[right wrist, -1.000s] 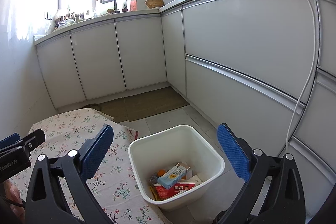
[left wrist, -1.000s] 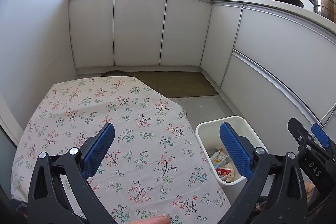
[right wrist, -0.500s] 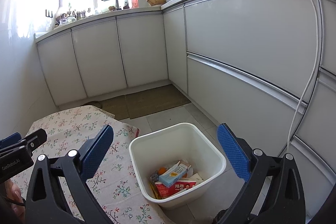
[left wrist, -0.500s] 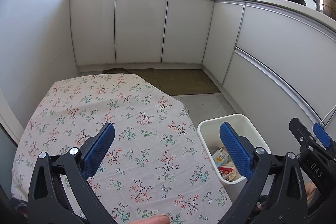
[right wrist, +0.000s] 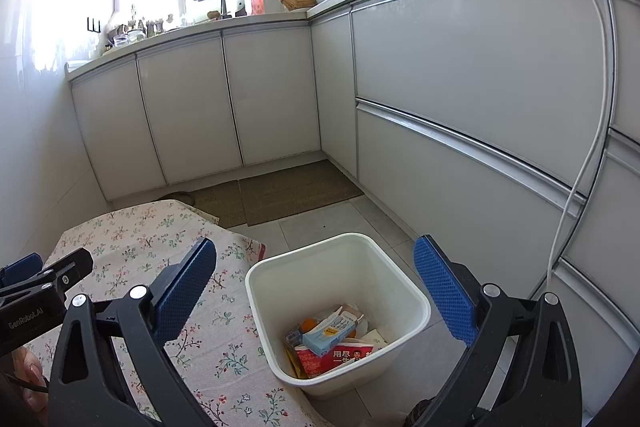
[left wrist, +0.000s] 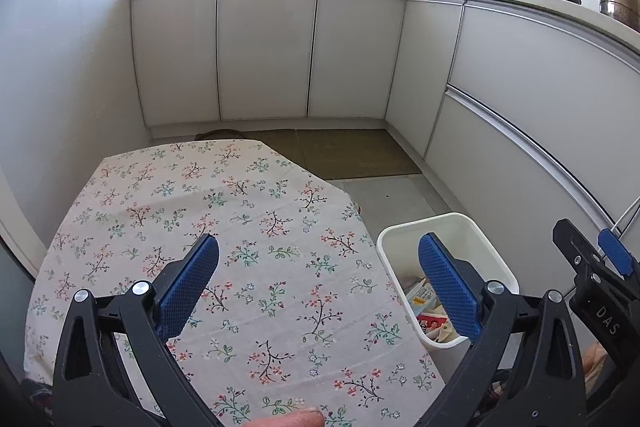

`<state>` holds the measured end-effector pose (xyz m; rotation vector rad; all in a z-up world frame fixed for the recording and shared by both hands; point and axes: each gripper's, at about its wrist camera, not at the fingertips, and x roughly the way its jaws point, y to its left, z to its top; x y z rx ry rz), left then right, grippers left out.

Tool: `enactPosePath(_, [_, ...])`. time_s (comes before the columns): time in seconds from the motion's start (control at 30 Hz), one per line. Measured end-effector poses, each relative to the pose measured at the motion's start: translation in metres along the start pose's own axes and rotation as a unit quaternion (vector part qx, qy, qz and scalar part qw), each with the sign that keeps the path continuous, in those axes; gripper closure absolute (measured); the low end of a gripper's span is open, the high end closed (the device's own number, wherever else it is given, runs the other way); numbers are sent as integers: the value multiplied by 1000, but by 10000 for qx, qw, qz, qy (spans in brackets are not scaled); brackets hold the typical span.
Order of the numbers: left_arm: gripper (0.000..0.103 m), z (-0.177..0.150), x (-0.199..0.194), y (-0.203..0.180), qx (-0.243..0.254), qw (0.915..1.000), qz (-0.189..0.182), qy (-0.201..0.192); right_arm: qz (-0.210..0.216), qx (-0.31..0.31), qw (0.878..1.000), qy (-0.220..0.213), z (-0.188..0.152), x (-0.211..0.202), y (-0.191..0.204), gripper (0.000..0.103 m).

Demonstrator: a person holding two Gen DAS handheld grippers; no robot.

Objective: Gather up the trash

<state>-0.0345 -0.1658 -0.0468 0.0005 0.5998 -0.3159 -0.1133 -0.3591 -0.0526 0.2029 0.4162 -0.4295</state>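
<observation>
A white, square-mouthed plastic bin (right wrist: 338, 311) stands upright on the floor, just beside the desk's (right wrist: 224, 347) edge. Inside it lies trash: a light-blue carton (right wrist: 329, 337) atop a red-printed packet (right wrist: 334, 359).

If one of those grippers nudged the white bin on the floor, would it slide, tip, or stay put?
The white bin would probably slide rather than stay: it looks like thin plastic standing on smooth floor tiles. It is likely light, since only a shallow layer of cartons and wrappers lies at the bottom. A push near the rim might tip it, as it narrows toward its base.
</observation>
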Motion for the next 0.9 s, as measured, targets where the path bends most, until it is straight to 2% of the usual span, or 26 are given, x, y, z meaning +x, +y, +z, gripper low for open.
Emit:
enactPosePath(0.1, [8,0,-3,-3,85,9999,6,-96,-1,0,10000,10,0,0,0,7])
enactPosePath(0.23, [22,0,-2,-4,150,9998,-63,-137,4,-2,10000,9,0,1,0,7])
enactPosePath(0.5, [27,-2,-1,-5,202,9995,-202,-161,3,-13,10000,55,0,2,1,7])
enactPosePath(0.6, [26,-2,0,-5,188,9995,-237,-123,-2,-16,10000,72,-1,3,1,7])
enactPosePath(0.63, [23,-2,1,-4,162,9995,-241,-104,-4,-13,10000,64,-1,2,1,7])
enactPosePath(0.67, [14,-1,1,-3,125,9996,-239,-83,-6,-11,10000,63,-1,2,0,7])
enactPosePath(0.77, [7,1,1,-1,35,9997,-233,-22,-10,-17,10000,86,-1,3,0,7])
enactPosePath(0.9, [7,0,0,-1,-33,9997,-243,5,0,-44,9999,95,-1,4,1,7])
